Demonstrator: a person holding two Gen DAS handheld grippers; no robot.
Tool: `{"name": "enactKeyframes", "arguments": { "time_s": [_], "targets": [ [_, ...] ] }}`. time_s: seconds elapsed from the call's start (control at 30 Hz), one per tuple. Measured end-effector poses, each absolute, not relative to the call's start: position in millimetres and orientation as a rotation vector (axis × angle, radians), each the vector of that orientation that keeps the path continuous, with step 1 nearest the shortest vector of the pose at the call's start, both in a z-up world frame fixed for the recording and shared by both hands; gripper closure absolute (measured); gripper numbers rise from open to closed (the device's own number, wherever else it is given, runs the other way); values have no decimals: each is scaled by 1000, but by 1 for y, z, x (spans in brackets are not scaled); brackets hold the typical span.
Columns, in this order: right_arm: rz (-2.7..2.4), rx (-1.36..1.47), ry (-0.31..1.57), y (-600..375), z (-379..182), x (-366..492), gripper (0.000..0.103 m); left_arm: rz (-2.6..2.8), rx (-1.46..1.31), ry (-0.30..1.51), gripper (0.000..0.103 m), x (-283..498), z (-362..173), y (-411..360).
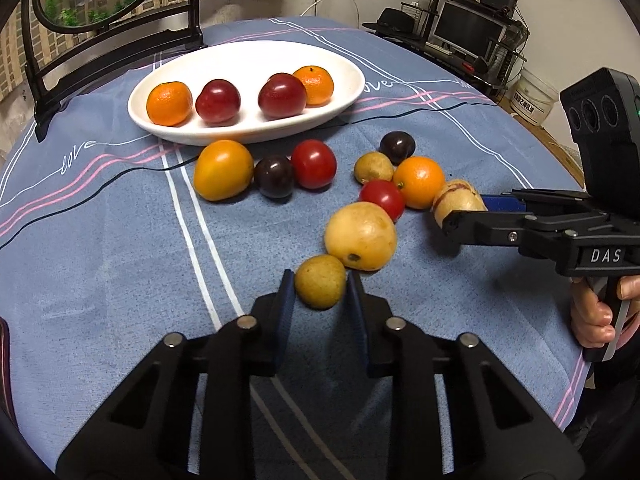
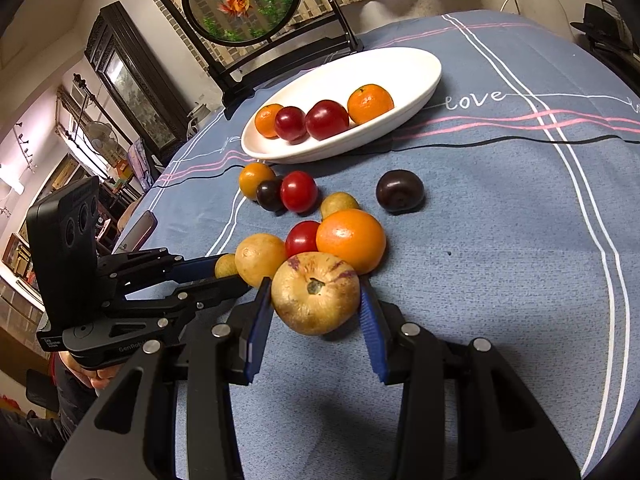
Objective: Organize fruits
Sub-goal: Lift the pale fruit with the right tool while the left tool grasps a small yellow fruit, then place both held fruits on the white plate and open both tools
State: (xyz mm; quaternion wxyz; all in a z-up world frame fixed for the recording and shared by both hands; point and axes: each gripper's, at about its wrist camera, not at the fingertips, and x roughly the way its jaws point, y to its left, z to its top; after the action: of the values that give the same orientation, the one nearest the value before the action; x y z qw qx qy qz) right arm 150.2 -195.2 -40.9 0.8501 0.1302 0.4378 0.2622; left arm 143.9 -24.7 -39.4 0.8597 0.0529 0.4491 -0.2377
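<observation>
A small yellow-green fruit (image 1: pixel 320 287) is lying low in the centre of the left wrist view, sitting between the blue pads of the left gripper (image 1: pixel 320 294); both pads are touching its sides, so the tool is clenching on it. Just above and right of it, a larger yellow fruit (image 1: pixel 360 235) is resting against it.

In the lower centre of the right wrist view, a pale streaked fruit (image 2: pixel 316 292) is sitting between the fingers of the right gripper (image 2: pixel 314 308). The left pad is meeting its skin while the right pad is standing just beside it, so whether it is actually grasping cannot be told. A big orange (image 2: pixel 351 240) and a red tomato (image 2: pixel 302 238) are crowding just behind it.

Further up the blue tablecloth (image 1: pixel 100 260), an orange tomato (image 1: pixel 223 170), a dark plum (image 1: pixel 275 176) and another red tomato (image 1: pixel 313 164) are lining up in a touching row.

Towards the upper left of the left wrist view, a white oval dish (image 1: pixel 248 56) is holding two mandarins and two red plums. A round framed goldfish screen (image 2: pixel 242 0) is standing behind it.
</observation>
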Motion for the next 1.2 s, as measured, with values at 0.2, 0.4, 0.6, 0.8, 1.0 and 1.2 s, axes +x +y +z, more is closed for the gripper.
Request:
{"name": "enactKeyframes", "arguments": {
  "time_s": [0.2,0.4,0.6,0.8,1.0,1.2],
  "targets": [
    [547,280,918,-196,-41,149,61,-500,109,917,77,141,-36,-24],
    [556,278,896,-198,-36,150,61,-453,54,838,77,147,-19,-10],
    [512,254,770,-197,0,184,61,-383,-84,790,77,193,10,-1],
    [416,280,682,-189,9,264,61,-284,-212,781,77,261,19,7],
    [371,329,756,-185,-11,323,60,-237,-216,809,77,306,12,-3],
    [374,278,799,-177,-17,329,39,-187,-205,859,51,319,-1,-2]
  ]
}}
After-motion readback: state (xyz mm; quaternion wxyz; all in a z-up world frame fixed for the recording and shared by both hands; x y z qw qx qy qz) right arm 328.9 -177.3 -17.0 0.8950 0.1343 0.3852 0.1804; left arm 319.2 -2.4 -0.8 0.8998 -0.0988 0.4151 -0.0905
